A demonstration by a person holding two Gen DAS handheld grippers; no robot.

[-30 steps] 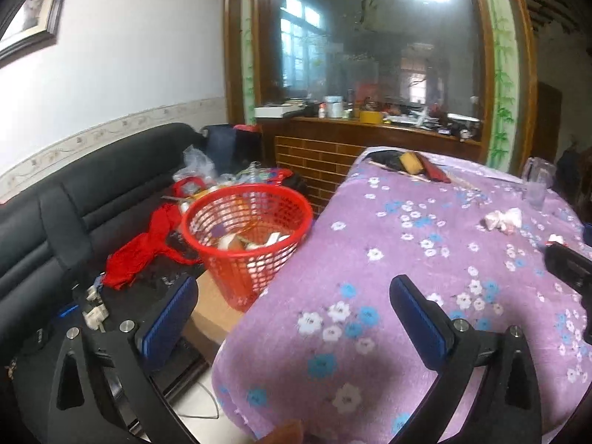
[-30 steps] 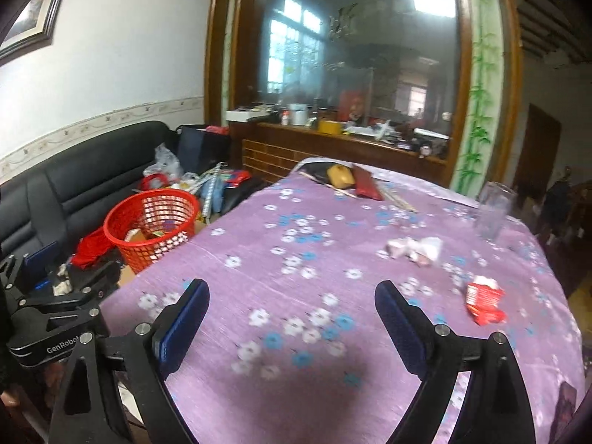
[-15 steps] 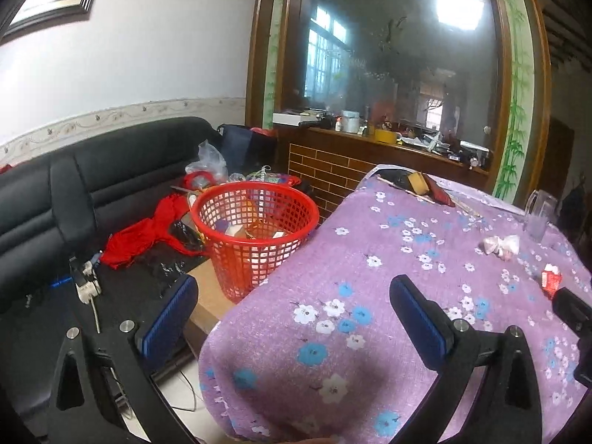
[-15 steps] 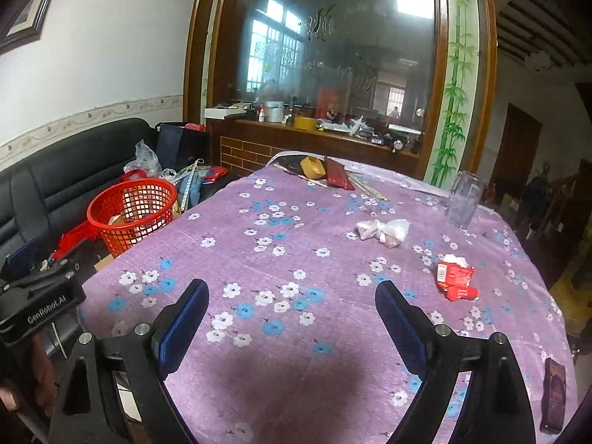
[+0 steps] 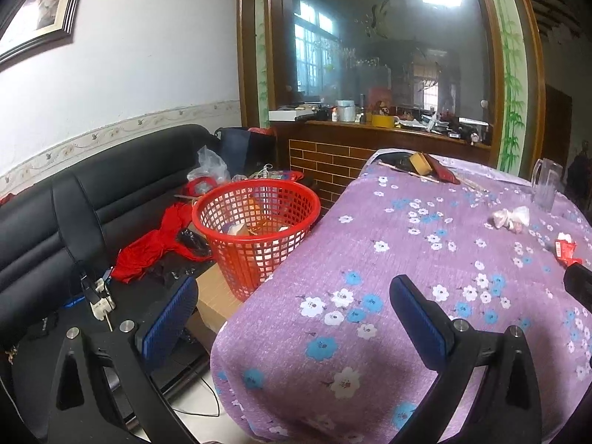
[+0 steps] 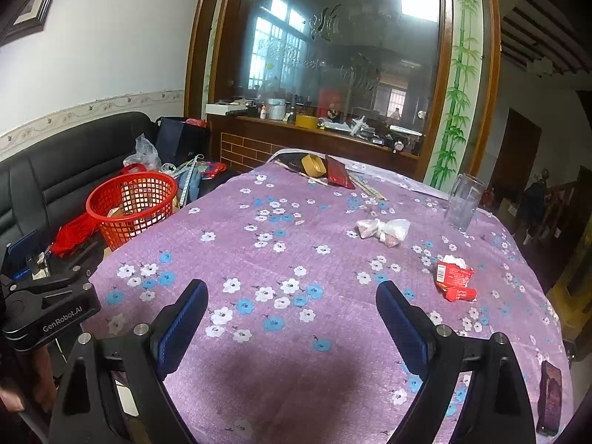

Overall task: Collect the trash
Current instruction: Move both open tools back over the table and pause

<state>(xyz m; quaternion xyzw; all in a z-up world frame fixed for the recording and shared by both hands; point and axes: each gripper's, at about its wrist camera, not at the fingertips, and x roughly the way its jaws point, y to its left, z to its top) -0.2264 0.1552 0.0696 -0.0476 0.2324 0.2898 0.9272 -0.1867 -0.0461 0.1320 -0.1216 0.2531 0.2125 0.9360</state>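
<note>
Right wrist view: the right gripper (image 6: 292,314) hangs low over the near part of the tabletop (image 6: 288,381), its blue-padded fingers (image 6: 181,327) spread wide with nothing between them. Beyond them the purple flowered cloth lies bare through the middle of the frame. The trash sits to the right: a crumpled red wrapper (image 6: 454,276) at centre right, well apart from the right-hand finger, and a knotted clear plastic bag (image 6: 383,230) further up, near a glass mug (image 6: 463,201). A dark flat object (image 6: 550,392) lies at the tabletop's lower right edge. The red basket (image 6: 131,203) stands off the tabletop's left edge, at mid left of the frame. The left gripper (image 6: 48,305) shows at the lower left, off that same edge.

Left wrist view: the left gripper (image 5: 292,318) is held at the tabletop's near left corner, fingers wide and empty; the left finger (image 5: 168,323) hangs past the cloth's edge over the floor and a cardboard box (image 5: 214,301), the right one over the cloth. The red basket (image 5: 255,233) stands just beside the tabletop's edge at centre left, already holding scraps, with a black sofa (image 5: 92,192) behind it. The red wrapper (image 5: 564,251) and plastic bag (image 5: 512,217) lie far across at the right of the frame.
</note>
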